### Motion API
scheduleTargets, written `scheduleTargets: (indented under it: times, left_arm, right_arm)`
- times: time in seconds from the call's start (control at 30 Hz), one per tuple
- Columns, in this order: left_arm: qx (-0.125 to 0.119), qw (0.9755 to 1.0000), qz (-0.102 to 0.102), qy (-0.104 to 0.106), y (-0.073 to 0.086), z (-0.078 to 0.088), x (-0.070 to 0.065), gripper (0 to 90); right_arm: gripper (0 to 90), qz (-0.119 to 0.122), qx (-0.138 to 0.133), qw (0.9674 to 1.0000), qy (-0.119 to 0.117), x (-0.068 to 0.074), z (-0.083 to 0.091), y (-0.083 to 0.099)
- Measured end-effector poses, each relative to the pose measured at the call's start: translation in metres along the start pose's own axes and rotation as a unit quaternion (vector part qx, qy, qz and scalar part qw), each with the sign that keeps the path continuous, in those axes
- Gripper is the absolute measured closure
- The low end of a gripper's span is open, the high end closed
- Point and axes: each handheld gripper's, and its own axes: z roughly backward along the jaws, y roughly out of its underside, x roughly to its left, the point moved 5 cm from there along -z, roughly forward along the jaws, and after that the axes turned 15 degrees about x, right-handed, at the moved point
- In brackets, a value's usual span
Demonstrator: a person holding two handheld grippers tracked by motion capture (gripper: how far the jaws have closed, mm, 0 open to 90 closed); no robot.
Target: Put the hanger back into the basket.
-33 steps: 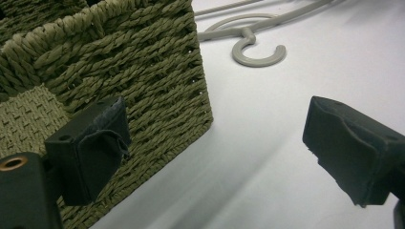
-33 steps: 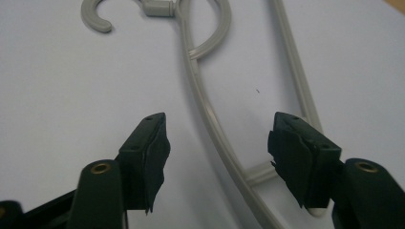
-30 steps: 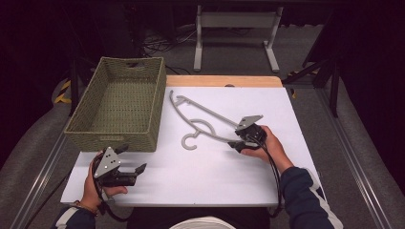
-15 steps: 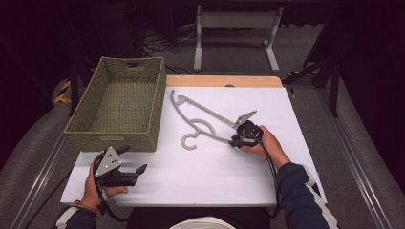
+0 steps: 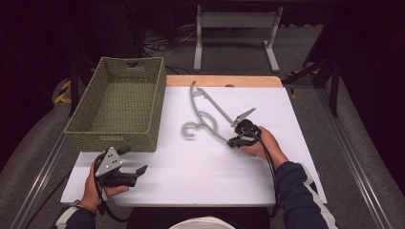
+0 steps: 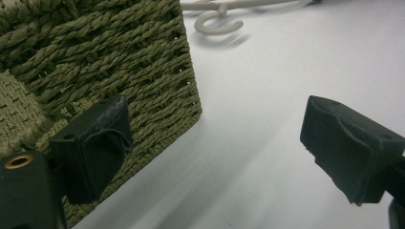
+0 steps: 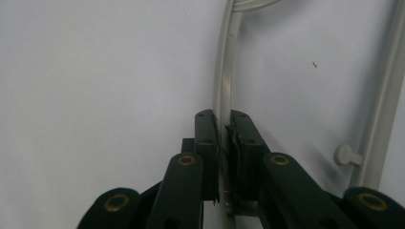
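A grey plastic hanger lies flat on the white table, its hook toward the basket. My right gripper is shut on the hanger's near arm; in the right gripper view the jaws pinch that grey arm, and the hanger's other bar runs along the right edge. My left gripper hovers at the table's front left, open and holding nothing. In the left gripper view its pads stand wide apart beside the basket corner, and the hanger's hook shows far off.
A woven olive basket stands at the left of the table, open at the top, its wall close to my left gripper. A wooden strip borders the table's far edge. Frame legs stand on the floor beyond.
The right gripper has slid in along the hanger's near arm and closed on it. The left gripper has stayed in place.
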Motion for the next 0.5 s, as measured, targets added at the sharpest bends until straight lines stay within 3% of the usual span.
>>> scheduleTargets:
  times: [0.03, 0.07, 0.13, 0.17, 0.3, 0.5]
  left_arm:
    - [0.000, 1.0000, 0.000, 0.000, 0.000, 0.000, 0.000, 10.9]
    - [0.000, 1.0000, 0.002, 0.003, 0.000, 0.000, 0.000, 10.9]
    - [-0.001, 1.0000, 0.001, 0.001, 0.000, 0.001, 0.000, 10.9]
    - [-0.003, 1.0000, 0.000, 0.001, 0.000, 0.001, 0.000, 10.9]
    - [-0.001, 1.0000, 0.000, 0.000, 0.000, 0.002, 0.000, 10.9]
    - [-0.002, 1.0000, 0.002, -0.004, 0.000, 0.002, 0.000, 11.0]
  right_arm:
    - [83.3, 0.000, 0.000, 1.0000, 0.000, 0.000, 0.000, 0.000]
    - [83.3, -0.016, -0.029, 0.9993, -0.018, 0.001, 0.004, 0.000]
    - [83.3, -0.021, -0.038, 0.9987, -0.024, 0.001, 0.006, 0.000]
    - [83.4, -0.038, -0.063, 0.9967, -0.031, -0.001, 0.010, 0.000]
    - [83.3, -0.067, -0.117, 0.9897, -0.049, -0.005, 0.022, 0.002]
    - [83.3, -0.089, -0.166, 0.9809, -0.050, -0.010, 0.034, 0.006]
